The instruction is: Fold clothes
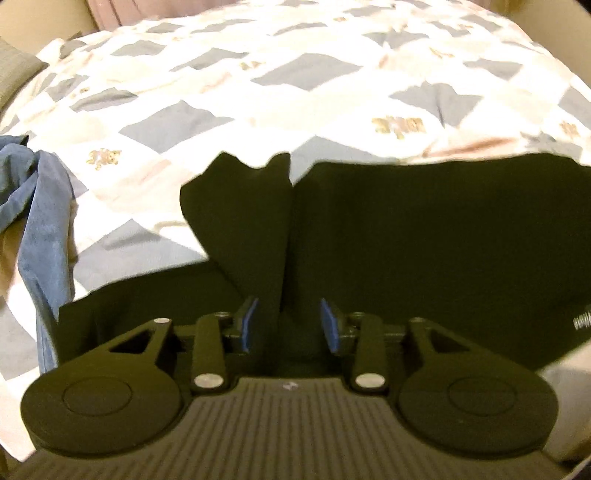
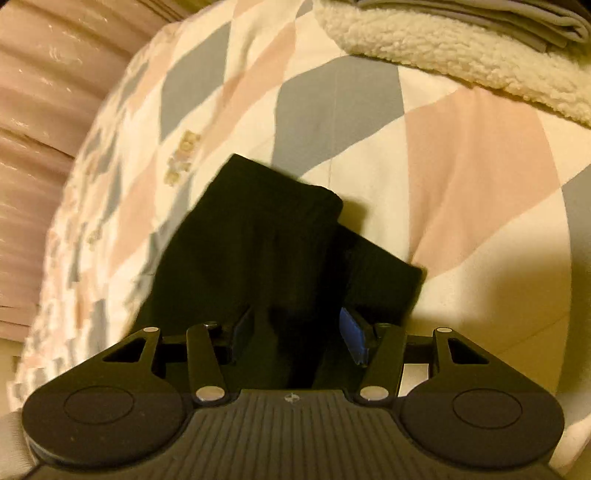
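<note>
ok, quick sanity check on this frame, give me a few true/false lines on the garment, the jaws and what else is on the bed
1. The black garment lies on a checked quilt. True.
2. The left gripper has its jaws pressed fully together. False: there is a clear gap between the blue pads, with black fabric running into it.
3. A blue garment lies crumpled at the left edge of the left wrist view. True.
4. The right gripper points at bare quilt, no cloth near it. False: black fabric sits between its jaws.
5. A fleecy cream blanket with folded grey cloth on it shows in the right wrist view. True.
</note>
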